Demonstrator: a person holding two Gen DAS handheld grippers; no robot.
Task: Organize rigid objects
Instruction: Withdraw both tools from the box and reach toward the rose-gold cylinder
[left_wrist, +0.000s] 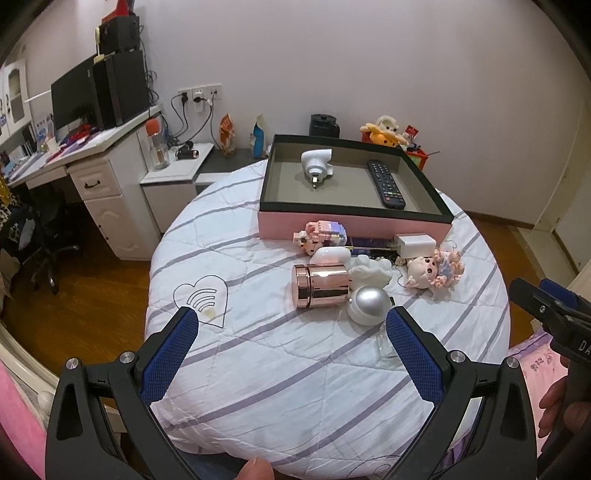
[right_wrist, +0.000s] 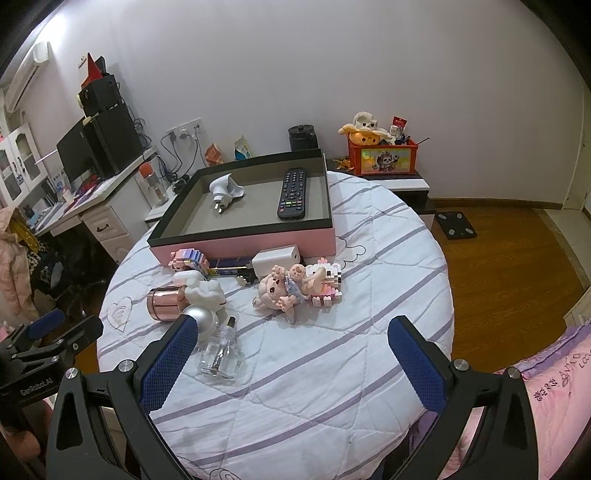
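A pink box (left_wrist: 351, 223) (right_wrist: 229, 245) with a dark rim holds a white plug adapter (left_wrist: 317, 164) (right_wrist: 224, 190) and a black remote (left_wrist: 386, 184) (right_wrist: 293, 194). In front of it lie a rose-gold jar (left_wrist: 321, 286) (right_wrist: 162, 302), a silver ball (left_wrist: 369, 304), a doll (left_wrist: 436, 271) (right_wrist: 282, 290), a white charger (left_wrist: 413, 245) (right_wrist: 277, 260), block toys (left_wrist: 321, 236) (right_wrist: 328, 282) and a clear glass bottle (right_wrist: 221, 354). My left gripper (left_wrist: 291, 328) and right gripper (right_wrist: 291, 338) are open and empty, short of the objects.
The round table has a striped quilt (left_wrist: 277, 369) (right_wrist: 314, 387). A white desk (left_wrist: 92, 166) with monitor stands left. A red toy crate (right_wrist: 382, 157) sits behind. Wooden floor (right_wrist: 498, 258) lies to the right.
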